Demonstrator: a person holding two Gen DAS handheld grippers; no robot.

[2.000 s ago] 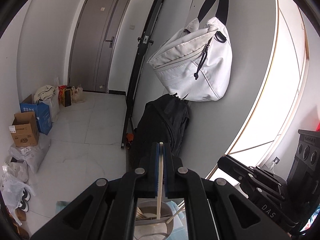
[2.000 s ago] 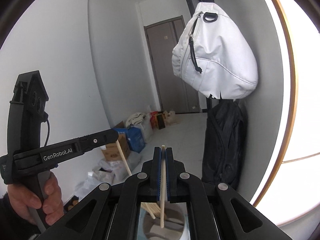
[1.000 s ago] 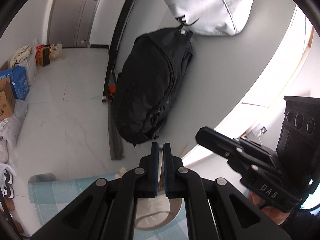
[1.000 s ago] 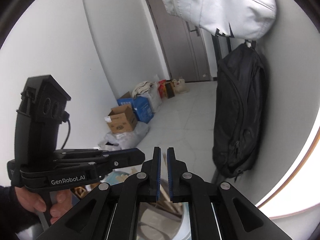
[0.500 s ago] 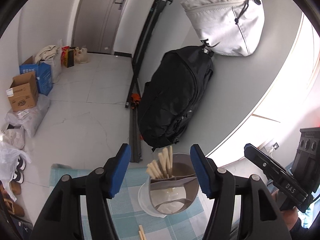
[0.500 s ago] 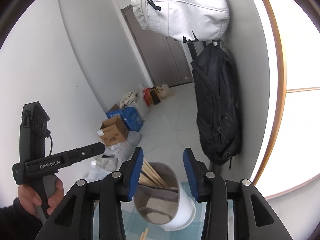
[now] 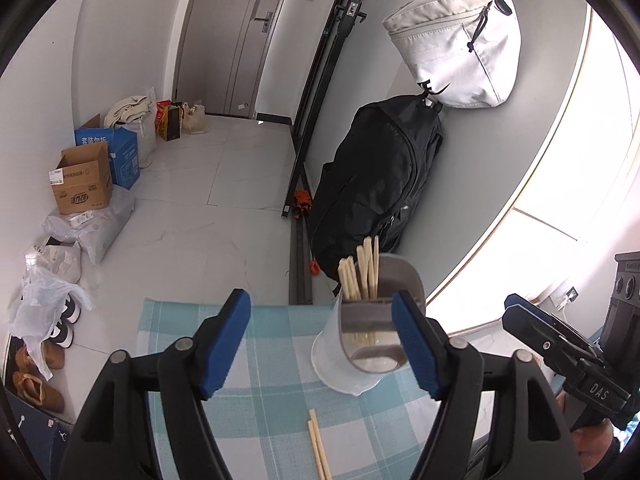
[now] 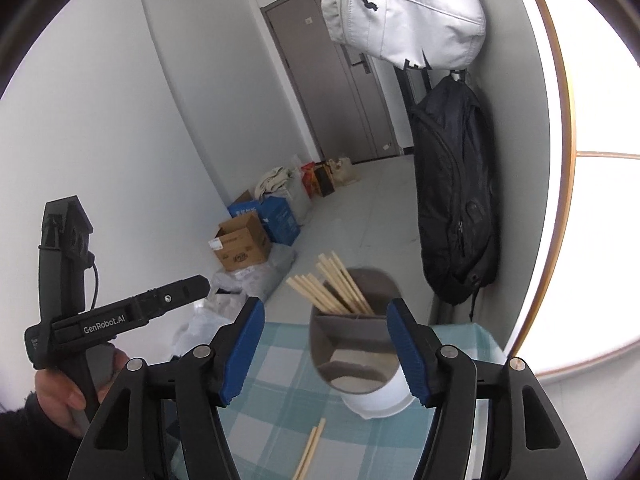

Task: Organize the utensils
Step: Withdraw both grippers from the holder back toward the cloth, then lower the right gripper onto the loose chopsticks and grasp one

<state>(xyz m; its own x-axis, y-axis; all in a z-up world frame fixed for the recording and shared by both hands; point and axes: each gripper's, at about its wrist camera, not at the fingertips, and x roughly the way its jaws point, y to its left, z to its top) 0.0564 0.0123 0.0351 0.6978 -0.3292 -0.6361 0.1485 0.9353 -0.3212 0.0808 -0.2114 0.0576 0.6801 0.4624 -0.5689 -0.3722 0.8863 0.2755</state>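
Observation:
A white and grey utensil holder (image 7: 366, 340) stands on the blue checked tablecloth (image 7: 272, 372) with several wooden chopsticks (image 7: 362, 270) upright in its back compartment. It also shows in the right wrist view (image 8: 360, 344), chopsticks (image 8: 332, 286) leaning left. Two loose chopsticks (image 7: 318, 446) lie on the cloth in front of it, also in the right wrist view (image 8: 310, 450). My left gripper (image 7: 324, 344) is open and empty, above the cloth left of the holder. My right gripper (image 8: 326, 350) is open and empty, with the holder between its fingers in view.
The table's far edge drops to a tiled floor. A black backpack (image 7: 372, 184) and white bag (image 7: 456, 40) hang on the wall behind. Cardboard boxes (image 7: 82, 184) and bags line the left wall. The other gripper shows in each view (image 8: 116, 320) (image 7: 568, 360).
Both grippers were shut on a chopstick above the holder, then opened wide and drew back. The chopsticks now stand in the holder.

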